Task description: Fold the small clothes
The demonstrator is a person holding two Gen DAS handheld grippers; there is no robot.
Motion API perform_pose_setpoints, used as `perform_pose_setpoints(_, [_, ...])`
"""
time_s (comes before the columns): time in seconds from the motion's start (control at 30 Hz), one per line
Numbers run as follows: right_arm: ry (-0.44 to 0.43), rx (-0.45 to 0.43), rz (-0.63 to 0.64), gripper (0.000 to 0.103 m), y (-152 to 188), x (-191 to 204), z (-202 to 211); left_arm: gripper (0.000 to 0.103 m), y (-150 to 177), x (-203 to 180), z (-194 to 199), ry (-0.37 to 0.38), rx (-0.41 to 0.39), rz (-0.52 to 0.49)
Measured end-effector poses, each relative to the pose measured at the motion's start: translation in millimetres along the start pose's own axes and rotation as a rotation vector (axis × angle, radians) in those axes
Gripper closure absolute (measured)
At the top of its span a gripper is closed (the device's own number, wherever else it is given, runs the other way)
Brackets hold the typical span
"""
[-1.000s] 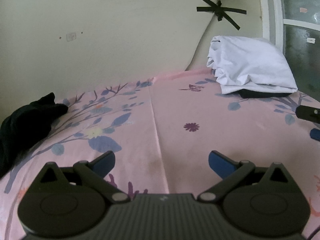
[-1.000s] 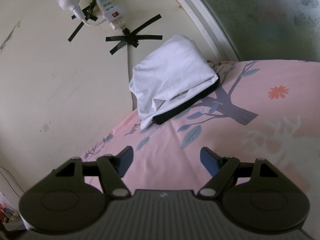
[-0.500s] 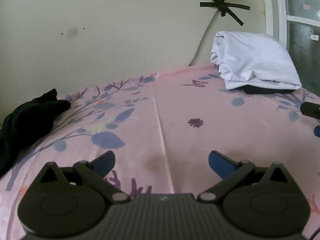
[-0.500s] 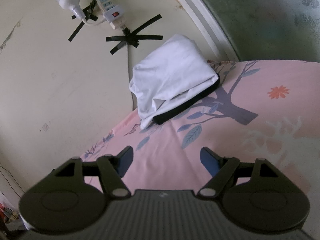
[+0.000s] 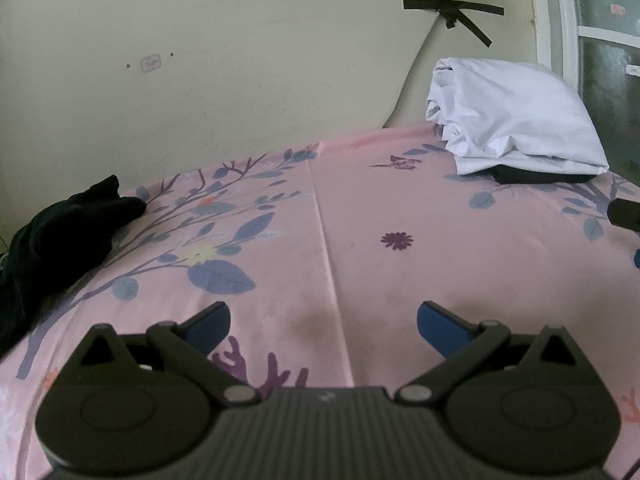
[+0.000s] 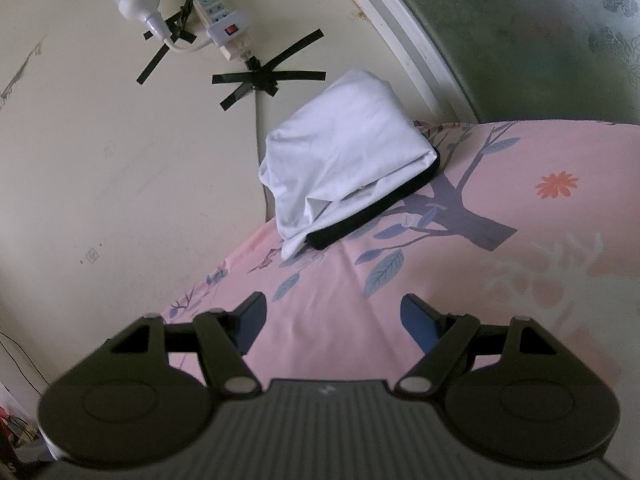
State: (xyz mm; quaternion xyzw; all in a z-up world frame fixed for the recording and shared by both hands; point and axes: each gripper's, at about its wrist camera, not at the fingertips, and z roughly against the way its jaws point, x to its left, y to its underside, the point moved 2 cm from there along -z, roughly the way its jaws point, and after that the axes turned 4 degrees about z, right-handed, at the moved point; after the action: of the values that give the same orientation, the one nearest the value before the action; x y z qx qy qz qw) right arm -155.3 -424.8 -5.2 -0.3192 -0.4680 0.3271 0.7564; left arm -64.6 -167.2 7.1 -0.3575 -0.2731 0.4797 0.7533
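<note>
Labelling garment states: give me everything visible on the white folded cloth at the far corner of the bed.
The white folded cloth bundle looks like soft, thin, matte fabric, folded into a plump, roughly rectangular stack with a smooth top and loose, creased layers along one open edge. It lies on a folded black garment, whose edge shows beneath it, on the pink floral bedsheet. It sits at the far corner, close to the cream wall and the window frame; whether it touches them I cannot tell. Neither gripper touches it.

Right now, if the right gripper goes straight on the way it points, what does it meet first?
Probably the pink floral sheet, bare between the open fingers of the right gripper. Beyond it lies the folded white garment stacked on a black garment. Depth is unclear.
</note>
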Motion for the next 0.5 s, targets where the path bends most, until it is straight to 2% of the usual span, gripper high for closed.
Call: perform_pose_setpoints(0.5, [-0.020, 0.028, 0.020, 0.025, 1.4, 4.7, -3.0, 0.000, 0.8, -0.5, -1.9, -0.009, 0.014, -0.007])
